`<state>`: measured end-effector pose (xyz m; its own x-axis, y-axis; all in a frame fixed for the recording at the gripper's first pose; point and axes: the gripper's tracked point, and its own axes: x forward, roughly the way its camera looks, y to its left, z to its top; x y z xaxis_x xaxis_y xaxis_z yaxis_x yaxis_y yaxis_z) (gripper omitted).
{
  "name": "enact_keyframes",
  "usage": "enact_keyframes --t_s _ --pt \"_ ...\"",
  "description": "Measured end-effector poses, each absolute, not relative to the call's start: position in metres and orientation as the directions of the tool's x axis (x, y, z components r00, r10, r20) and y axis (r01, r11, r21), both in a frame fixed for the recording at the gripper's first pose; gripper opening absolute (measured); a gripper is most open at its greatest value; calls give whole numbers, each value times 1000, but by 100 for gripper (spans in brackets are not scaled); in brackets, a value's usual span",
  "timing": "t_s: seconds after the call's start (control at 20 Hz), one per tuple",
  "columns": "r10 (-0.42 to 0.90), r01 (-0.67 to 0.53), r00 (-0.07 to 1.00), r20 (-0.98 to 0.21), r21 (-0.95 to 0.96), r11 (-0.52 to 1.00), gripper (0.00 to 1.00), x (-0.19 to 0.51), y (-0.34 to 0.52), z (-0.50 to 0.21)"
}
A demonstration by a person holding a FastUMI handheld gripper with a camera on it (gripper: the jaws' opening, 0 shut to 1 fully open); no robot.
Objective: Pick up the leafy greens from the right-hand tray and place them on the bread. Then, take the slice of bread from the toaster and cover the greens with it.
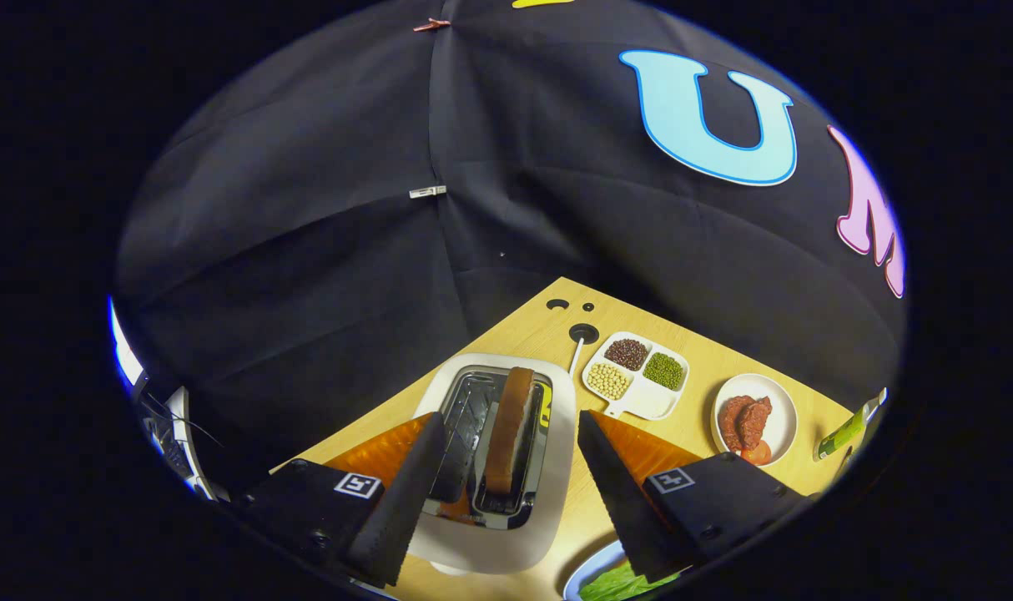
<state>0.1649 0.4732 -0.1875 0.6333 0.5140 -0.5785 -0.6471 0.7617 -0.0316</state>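
My claw is spread wide, gripping nothing. Bread stands on edge in the toaster, dead between my fingers, long axis running straight ahead. Greens sit under my right finger.

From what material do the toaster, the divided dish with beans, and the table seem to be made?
Toaster: a white, smooth shell, probably plastic or painted metal, with shiny metal around the slots, which reflect light. Divided dish: white and glossy, likely ceramic or melamine; I cannot tell which. Table: pale wood-look surface with faint grain, possibly laminate. The open claw hangs above the toaster, its fingers on either side of the bread slice.
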Motion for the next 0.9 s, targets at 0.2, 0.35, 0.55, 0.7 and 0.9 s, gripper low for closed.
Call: enact_keyframes --t_s 0.2,0.35,0.55,0.7,0.9 --pt "501 -645 623 -600 -33 763 78 169 480 -203" --pt "492 -638 630 -600 -40 769 65 171 483 -205" --pt "475 -623 630 -615 -35 781 22 172 482 -209" --pt "473 -623 626 -620 -32 782 16 173 480 -206" --pt "503 -636 614 -608 -3 772 15 166 480 -192"
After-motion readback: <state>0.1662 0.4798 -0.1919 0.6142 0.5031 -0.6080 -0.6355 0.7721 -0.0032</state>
